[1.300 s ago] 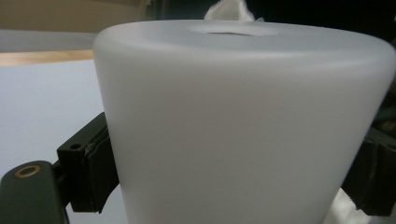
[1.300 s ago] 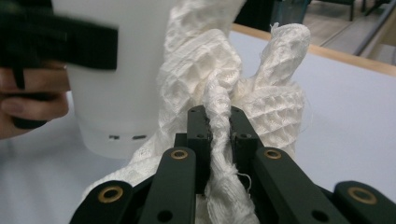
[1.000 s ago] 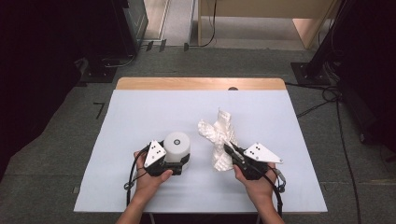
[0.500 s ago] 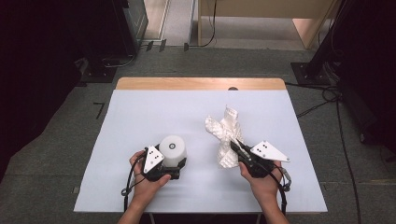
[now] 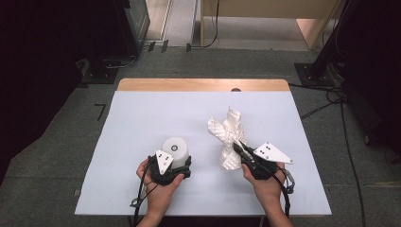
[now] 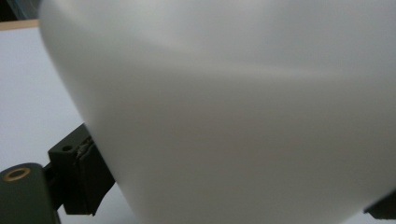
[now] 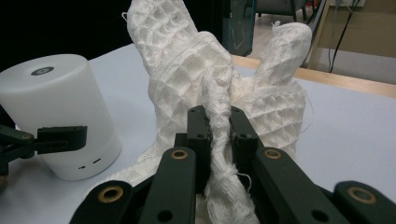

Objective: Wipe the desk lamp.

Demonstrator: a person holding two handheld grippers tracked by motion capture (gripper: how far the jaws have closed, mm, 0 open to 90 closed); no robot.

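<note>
Right gripper (image 7: 218, 140) is clenched on a twisted fold of the white waffle cloth (image 7: 205, 79), jaws pinched tight with the fabric squeezed between the pads, and I'm holding it bunched up off the table (image 5: 142, 118). Over on my other side, left gripper (image 5: 171, 168) is wrapped around the white cylinder (image 5: 175, 149), a smooth, lamp-like thing standing upright near the front edge; in the left gripper view a black pad (image 6: 88, 172) sits right against its curved wall, so I read that as a grip.

Where are we? My guess: one hand steadies the cylinder, the other brings the cloth to it, for wiping or covering. The two are near each other but apart, with bare table between.

Cloth now: it's right of centre on the table, gathered into a rough column. Its long axis runs away from me and slightly left in the high view, loose ends flaring at the far top, pinched end at my jaws.

Next move, I'd say, calls for swinging the cloth leftward onto the cylinder without loosening the pinch, and keeping the cylinder from tipping as fabric drags on it.
</note>
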